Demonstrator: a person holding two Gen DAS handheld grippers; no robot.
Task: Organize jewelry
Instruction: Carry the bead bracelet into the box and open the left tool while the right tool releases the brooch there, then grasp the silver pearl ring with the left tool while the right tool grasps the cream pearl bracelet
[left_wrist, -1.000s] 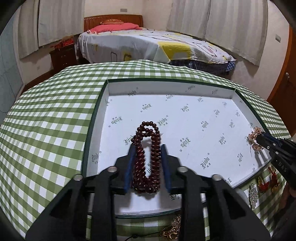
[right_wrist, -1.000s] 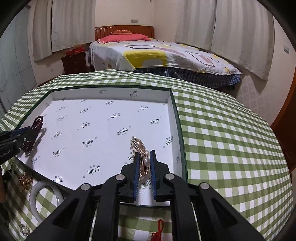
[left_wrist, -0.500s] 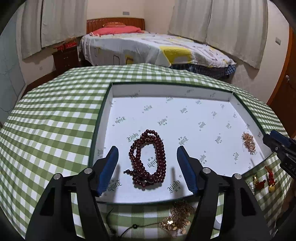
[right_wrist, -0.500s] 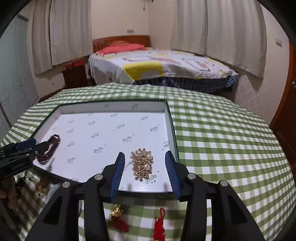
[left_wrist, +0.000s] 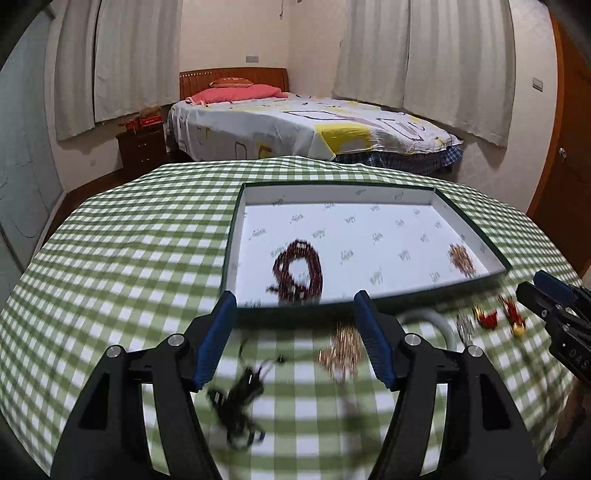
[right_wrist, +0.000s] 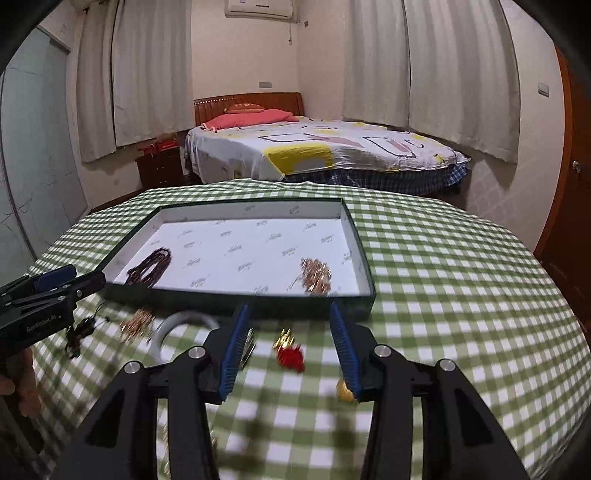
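A shallow green box with a white lining (left_wrist: 369, 188) (right_wrist: 354, 236) lies on the checked table. In it lie a dark red bead bracelet (left_wrist: 299, 269) (right_wrist: 151, 264) at the left and a gold brooch (left_wrist: 461, 259) (right_wrist: 314, 275) at the right. My left gripper (left_wrist: 295, 332) is open and empty above the cloth in front of the box, over a black cord necklace (left_wrist: 240, 391) and a gold chain (left_wrist: 341, 349). My right gripper (right_wrist: 288, 343) is open and empty over a red and gold charm (right_wrist: 290, 352).
More loose pieces lie in front of the box: a white bangle (left_wrist: 428, 317) (right_wrist: 177, 325), a silver brooch (left_wrist: 465, 326), red tassel charms (left_wrist: 513, 314), and a gold bead (right_wrist: 345, 391). A bed stands behind the table. The right gripper shows in the left wrist view (left_wrist: 554, 295).
Both grippers have opened, let go of the bead bracelet and the gold brooch in the box, and pulled back toward me over the cloth.
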